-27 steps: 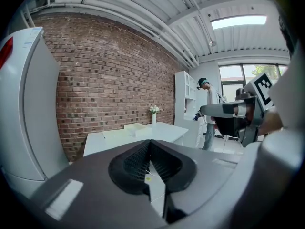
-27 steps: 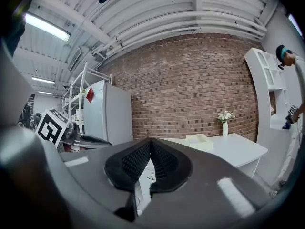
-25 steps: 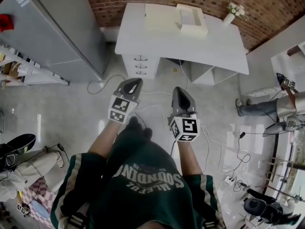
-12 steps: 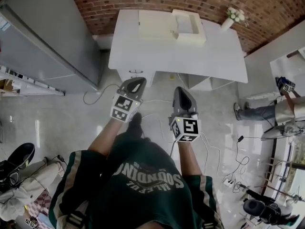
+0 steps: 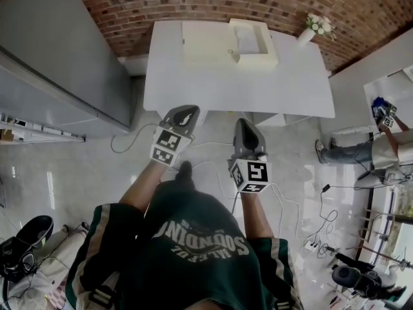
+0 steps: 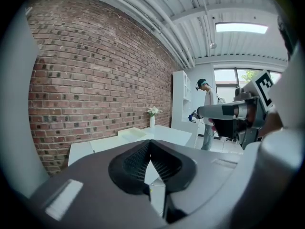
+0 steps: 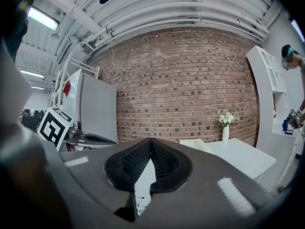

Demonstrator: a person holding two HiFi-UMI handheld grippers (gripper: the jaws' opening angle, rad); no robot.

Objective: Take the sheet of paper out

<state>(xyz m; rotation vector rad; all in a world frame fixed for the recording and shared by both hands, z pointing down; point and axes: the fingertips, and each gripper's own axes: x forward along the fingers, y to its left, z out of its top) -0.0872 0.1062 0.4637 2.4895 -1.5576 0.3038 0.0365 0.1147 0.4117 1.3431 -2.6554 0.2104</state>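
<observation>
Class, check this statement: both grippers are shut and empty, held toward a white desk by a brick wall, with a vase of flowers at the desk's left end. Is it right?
Not quite: the head view shows the vase of flowers at the right end of the white desk, not its left. The rest holds: left gripper and right gripper are shut and empty.

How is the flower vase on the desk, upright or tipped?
Upright: the vase stands on its base on the desk, flowers above.

White desk (image 5: 232, 86) w/ open cream box (image 5: 255, 58), flat cream slab (image 5: 203, 42) (maybe paper) beside it, flower vase (image 5: 305, 36) at corner.
</observation>
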